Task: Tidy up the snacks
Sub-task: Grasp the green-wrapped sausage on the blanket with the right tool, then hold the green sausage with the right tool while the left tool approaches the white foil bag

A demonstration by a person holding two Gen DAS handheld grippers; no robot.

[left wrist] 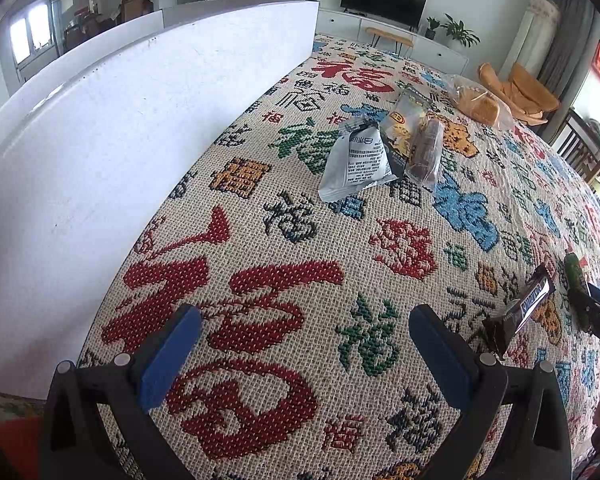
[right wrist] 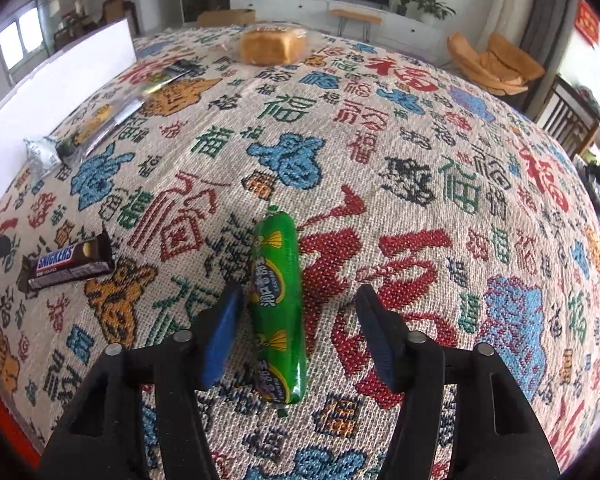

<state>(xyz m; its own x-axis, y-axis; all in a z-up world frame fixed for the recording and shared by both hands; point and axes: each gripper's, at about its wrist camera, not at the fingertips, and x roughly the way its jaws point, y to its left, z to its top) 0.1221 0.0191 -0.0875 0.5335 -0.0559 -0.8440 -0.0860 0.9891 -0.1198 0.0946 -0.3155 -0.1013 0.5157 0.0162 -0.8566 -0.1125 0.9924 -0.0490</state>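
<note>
A green sausage stick (right wrist: 278,304) lies flat on the patterned tablecloth (right wrist: 420,160), lengthwise between the fingers of my right gripper (right wrist: 299,292). That gripper is open; its left pad is close beside the sausage and its right pad stands well clear. A Snickers bar (right wrist: 70,264) lies to the left of it. My left gripper (left wrist: 304,312) hangs open over bare cloth with nothing between its fingers; the Snickers bar (left wrist: 520,312) and the sausage (left wrist: 575,276) are to its right. Farther off lie a grey packet (left wrist: 358,160), a dark yellow-printed packet (left wrist: 404,120) and a wrapped brown cake (left wrist: 426,152).
A tall white board (left wrist: 120,140) stands along the left side of the table. A bagged loaf of bread (right wrist: 272,46) sits at the far end. Beyond the table are a TV, a white cabinet, plants and an orange chair. A hand shows at the right edge of the left wrist view.
</note>
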